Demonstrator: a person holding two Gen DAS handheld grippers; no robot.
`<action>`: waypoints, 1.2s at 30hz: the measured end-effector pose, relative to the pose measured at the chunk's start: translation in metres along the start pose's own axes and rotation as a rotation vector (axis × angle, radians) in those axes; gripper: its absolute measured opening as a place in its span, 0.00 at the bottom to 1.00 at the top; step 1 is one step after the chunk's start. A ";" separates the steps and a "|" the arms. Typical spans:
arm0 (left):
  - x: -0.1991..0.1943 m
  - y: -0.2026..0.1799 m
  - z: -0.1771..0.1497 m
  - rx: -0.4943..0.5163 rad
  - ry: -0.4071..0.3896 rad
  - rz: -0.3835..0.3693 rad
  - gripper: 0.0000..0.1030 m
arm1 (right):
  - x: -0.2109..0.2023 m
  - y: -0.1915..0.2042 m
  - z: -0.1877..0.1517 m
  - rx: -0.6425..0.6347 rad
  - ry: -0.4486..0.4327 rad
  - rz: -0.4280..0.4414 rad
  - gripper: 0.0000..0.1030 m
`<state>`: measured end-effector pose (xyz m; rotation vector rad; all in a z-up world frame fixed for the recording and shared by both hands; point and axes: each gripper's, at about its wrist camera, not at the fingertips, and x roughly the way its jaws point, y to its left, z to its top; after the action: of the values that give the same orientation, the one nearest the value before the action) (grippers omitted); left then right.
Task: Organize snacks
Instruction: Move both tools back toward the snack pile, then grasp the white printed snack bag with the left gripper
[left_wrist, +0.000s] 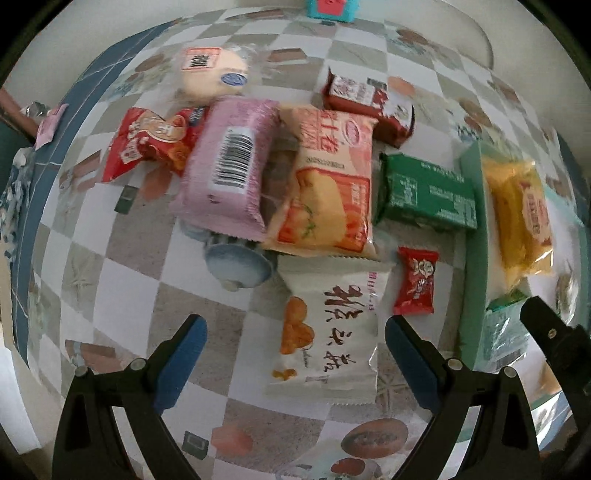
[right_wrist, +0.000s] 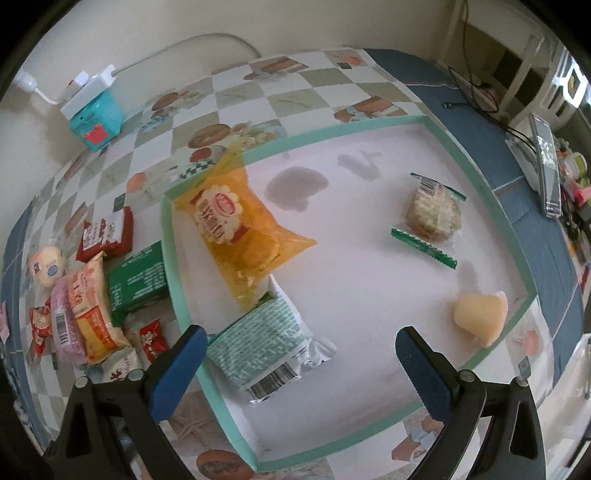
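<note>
My left gripper (left_wrist: 295, 332) is open and empty, with a white snack packet (left_wrist: 332, 332) lying between its fingers on the checkered tablecloth. Beyond it lie a small red candy (left_wrist: 416, 280), an orange packet (left_wrist: 325, 188), a pink packet (left_wrist: 229, 166), a green box (left_wrist: 428, 192), a red box (left_wrist: 369, 107), a red bag (left_wrist: 151, 140) and a round bun (left_wrist: 210, 74). My right gripper (right_wrist: 301, 350) is open and empty above a shallow green-rimmed tray (right_wrist: 177, 295). The tray holds a yellow packet (right_wrist: 240, 229), a teal-print packet (right_wrist: 262, 339), a wrapped cookie (right_wrist: 434, 214) and a pale jelly cup (right_wrist: 480, 314).
A blue-grey cup (left_wrist: 240, 262) lies under the pink packet. A teal box (right_wrist: 96, 114) with a white power strip stands at the table's far edge. A phone (right_wrist: 546, 166) and cables lie off to the right. The right gripper's black arm (left_wrist: 554, 339) shows beside the tray.
</note>
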<state>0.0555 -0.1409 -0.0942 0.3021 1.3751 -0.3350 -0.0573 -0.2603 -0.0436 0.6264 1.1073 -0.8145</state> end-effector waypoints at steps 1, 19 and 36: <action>0.002 -0.003 0.000 0.002 0.006 0.001 0.90 | 0.000 0.002 0.000 -0.008 -0.001 0.001 1.00; 0.006 0.028 -0.004 -0.205 0.062 -0.015 0.52 | -0.011 0.048 -0.011 -0.185 -0.043 0.167 1.00; 0.005 0.071 -0.006 -0.368 0.071 0.021 0.53 | -0.011 0.094 -0.031 -0.408 -0.036 0.392 0.68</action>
<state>0.0796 -0.0742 -0.0988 0.0231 1.4719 -0.0497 0.0015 -0.1806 -0.0394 0.4595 1.0350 -0.2498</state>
